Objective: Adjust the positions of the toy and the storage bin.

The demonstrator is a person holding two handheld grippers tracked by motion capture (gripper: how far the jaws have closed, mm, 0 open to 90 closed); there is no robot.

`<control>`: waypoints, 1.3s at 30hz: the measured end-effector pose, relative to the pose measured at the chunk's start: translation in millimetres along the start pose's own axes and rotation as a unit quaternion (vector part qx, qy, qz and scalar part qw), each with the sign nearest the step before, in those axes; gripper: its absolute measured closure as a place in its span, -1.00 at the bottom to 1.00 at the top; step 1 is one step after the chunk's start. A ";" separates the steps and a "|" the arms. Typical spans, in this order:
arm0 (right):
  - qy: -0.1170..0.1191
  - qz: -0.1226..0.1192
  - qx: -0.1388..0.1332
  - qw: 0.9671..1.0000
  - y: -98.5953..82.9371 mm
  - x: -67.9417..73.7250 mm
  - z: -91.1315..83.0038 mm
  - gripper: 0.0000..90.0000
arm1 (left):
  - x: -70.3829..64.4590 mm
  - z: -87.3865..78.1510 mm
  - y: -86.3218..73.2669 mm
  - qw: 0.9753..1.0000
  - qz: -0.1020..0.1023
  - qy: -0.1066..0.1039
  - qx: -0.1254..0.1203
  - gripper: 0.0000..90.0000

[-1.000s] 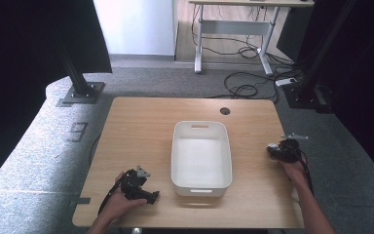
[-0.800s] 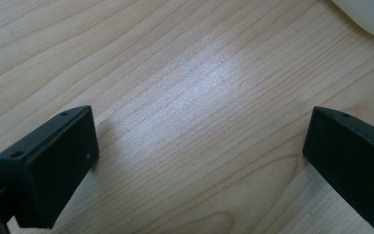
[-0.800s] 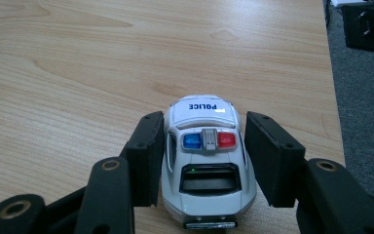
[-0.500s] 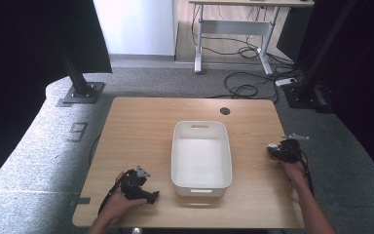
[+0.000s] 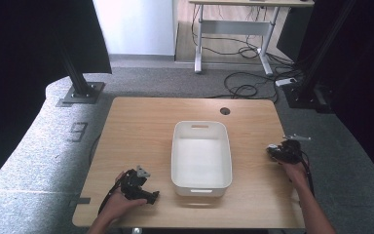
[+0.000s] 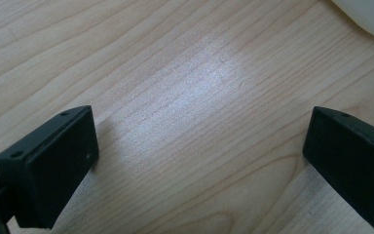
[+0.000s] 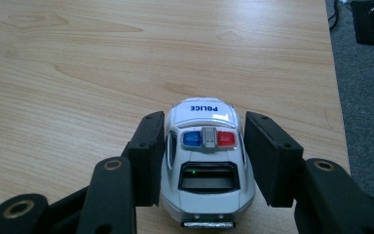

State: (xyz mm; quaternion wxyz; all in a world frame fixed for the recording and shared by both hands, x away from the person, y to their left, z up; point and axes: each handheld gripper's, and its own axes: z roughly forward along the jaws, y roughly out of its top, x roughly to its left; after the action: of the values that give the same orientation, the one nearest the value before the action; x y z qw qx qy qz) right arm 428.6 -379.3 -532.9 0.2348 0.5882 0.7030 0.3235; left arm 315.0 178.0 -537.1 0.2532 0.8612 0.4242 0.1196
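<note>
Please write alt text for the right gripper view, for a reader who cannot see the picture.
A white toy police car with a blue and red light bar sits on a wooden table between the two black jaws of the right gripper. The left jaw is close against the car; a narrow gap shows at the right jaw.

The toy police car (image 7: 206,165) is showing white bodywork, a blue and red light bar and black "POLICE" lettering. The right tongs (image 7: 203,158) and left tongs (image 6: 199,161) are showing matte black. The counter (image 5: 141,126) is displaying pale wood grain, the bin (image 5: 200,183) plain white.
</note>
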 end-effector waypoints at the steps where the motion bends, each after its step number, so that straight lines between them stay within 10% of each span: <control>1: 0.001 0.000 0.000 1.000 -0.3 0.0 -0.7 0.13 | 0.0 0.0 0.0 1.000 0.000 0.000 0.000 -1.00; 39: 0.024 0.015 -0.028 0.999 -22.8 20.3 -50.1 0.13 | -0.5 -0.1 0.2 1.000 -0.001 0.001 0.001 -1.00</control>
State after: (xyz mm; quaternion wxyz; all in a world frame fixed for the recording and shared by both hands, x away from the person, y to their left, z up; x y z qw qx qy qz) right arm 373.6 -370.6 -514.5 0.2295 0.5837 0.6903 0.3608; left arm 314.8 177.6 -536.9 0.2519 0.8608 0.4258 0.1194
